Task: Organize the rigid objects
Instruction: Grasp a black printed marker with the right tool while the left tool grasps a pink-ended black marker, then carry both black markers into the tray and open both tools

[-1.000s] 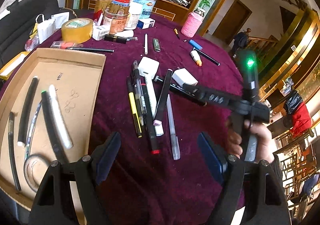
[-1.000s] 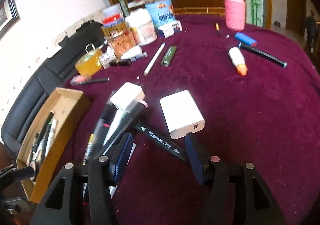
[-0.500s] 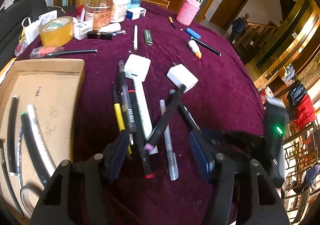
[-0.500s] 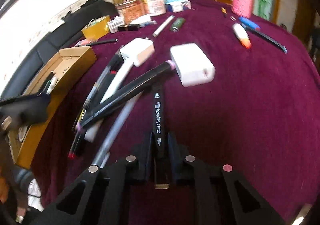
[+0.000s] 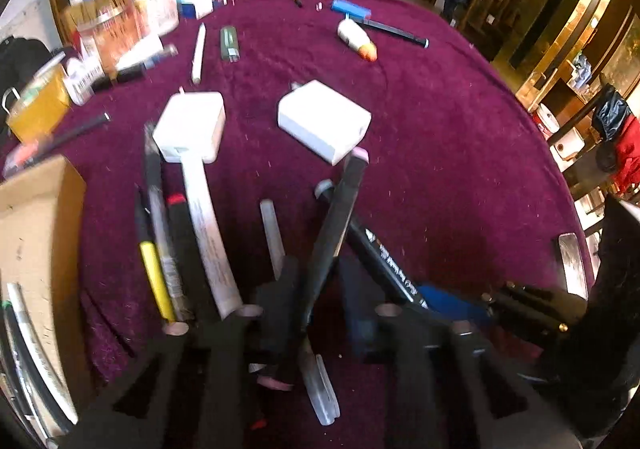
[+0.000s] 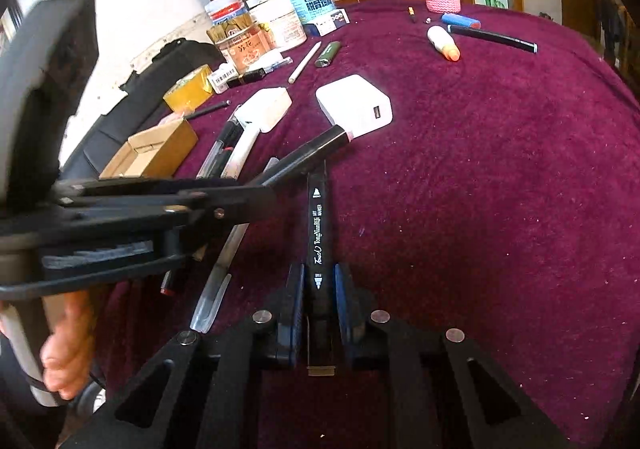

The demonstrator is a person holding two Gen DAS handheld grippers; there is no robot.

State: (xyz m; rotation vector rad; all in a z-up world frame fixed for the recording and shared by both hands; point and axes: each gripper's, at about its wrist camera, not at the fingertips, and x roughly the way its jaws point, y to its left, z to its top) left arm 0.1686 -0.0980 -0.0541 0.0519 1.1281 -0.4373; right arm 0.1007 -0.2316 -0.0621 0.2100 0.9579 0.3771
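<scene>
Right wrist view showed the right gripper (image 6: 318, 305) clamped on a lettered black marker (image 6: 319, 233), presumably bound for the cardboard box (image 6: 154, 149). Left of that marker, the left gripper (image 5: 320, 289) was closing on a pink-capped marker (image 5: 340, 209).

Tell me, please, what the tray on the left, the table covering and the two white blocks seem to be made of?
Tray: plain brown cardboard, matte, with raw cut edges.
Table covering: dark red cloth, apparently velvet-like; a short fuzzy nap holding pale lint.
White blocks: probably moulded plastic, smooth and slightly satin, with rounded corners; one shows a port, so likely chargers.
</scene>
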